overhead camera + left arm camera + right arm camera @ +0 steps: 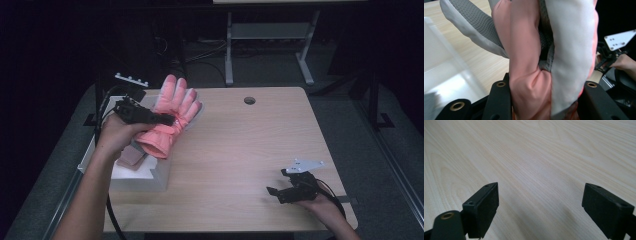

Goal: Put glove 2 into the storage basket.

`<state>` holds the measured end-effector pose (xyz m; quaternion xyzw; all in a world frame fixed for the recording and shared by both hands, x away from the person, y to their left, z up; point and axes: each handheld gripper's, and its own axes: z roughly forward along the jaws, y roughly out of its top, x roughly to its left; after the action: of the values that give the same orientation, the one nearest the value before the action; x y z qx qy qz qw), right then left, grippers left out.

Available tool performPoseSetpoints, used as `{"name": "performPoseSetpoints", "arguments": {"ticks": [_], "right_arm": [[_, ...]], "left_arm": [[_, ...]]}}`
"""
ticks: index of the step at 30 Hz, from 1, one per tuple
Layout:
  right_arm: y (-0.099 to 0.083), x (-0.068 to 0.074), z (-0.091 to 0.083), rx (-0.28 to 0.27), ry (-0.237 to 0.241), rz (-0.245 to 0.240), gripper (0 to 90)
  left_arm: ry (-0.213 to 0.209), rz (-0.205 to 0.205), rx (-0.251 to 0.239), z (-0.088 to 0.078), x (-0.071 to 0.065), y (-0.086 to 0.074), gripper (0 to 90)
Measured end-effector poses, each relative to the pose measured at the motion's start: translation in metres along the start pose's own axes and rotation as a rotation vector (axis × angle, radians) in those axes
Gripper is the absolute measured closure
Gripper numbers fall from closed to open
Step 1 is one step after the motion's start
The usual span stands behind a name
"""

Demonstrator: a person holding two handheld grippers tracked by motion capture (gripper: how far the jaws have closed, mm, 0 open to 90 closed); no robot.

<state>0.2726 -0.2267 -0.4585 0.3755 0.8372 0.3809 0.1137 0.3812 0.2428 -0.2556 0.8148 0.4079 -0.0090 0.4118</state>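
Observation:
A salmon-pink winter glove (172,112) with grey and white palm fabric (569,55) hangs in the air above the table's left side, fingers pointing away. My left gripper (167,120) is shut on its middle, and both black jaws press the bunched fabric (529,92) in the left gripper view. My right gripper (280,182) rests low over the wooden table (240,150) near the front right corner. Its jaws stand wide apart with only bare wood (536,170) between them.
A white open box (142,175) stands at the table's left edge, with a brownish item (131,157) inside it. A round cable hole (249,100) lies near the far edge. Behind the table stands a grey desk frame (270,35).

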Motion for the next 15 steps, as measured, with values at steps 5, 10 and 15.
{"name": "performPoseSetpoints", "arguments": {"ticks": [5,10,15], "right_arm": [[0.0,0.0,0.001,0.008,0.001,-0.006,13.7],[0.0,0.0,0.001,0.008,0.001,-0.007,13.8],[0.0,0.0,0.002,0.011,0.0,-0.005,13.7]], "left_arm": [[0.04,-0.044,-0.033,-0.019,0.02,-0.009,59.6],[0.084,-0.092,-0.054,-0.031,0.041,-0.02,59.3],[0.121,-0.148,-0.052,-0.032,0.065,-0.035,59.2]]}}
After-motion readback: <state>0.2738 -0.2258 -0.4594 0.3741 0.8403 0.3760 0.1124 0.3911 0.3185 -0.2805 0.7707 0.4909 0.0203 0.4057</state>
